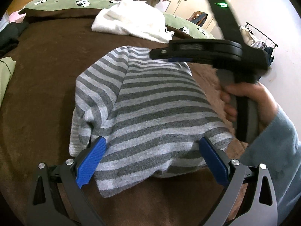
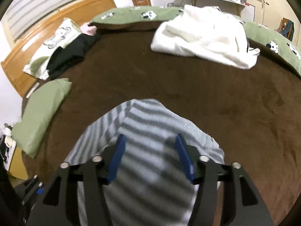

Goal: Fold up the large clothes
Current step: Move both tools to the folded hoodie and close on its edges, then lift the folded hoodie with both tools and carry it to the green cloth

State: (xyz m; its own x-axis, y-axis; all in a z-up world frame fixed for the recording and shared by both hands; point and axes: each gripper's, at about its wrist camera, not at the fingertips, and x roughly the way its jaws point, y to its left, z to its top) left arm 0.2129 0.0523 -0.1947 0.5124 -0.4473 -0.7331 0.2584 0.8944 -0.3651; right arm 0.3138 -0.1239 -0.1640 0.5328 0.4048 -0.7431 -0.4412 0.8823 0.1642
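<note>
A grey-and-white striped sweater (image 1: 150, 101) lies partly folded on the brown blanket (image 1: 47, 75) of the bed, one side turned over its middle. The left gripper (image 1: 152, 150) sits at the sweater's near edge with its blue fingers (image 1: 90, 162) spread wide to either side of the cloth, pinching nothing, while the right gripper (image 2: 148, 150) hangs just above the sweater's far part with its fingers (image 2: 117, 158) also spread apart. Farther back a crumpled white fleece garment (image 2: 203, 35) lies near the green panda-print pillows (image 1: 65, 2), well apart from the sweater.
</note>
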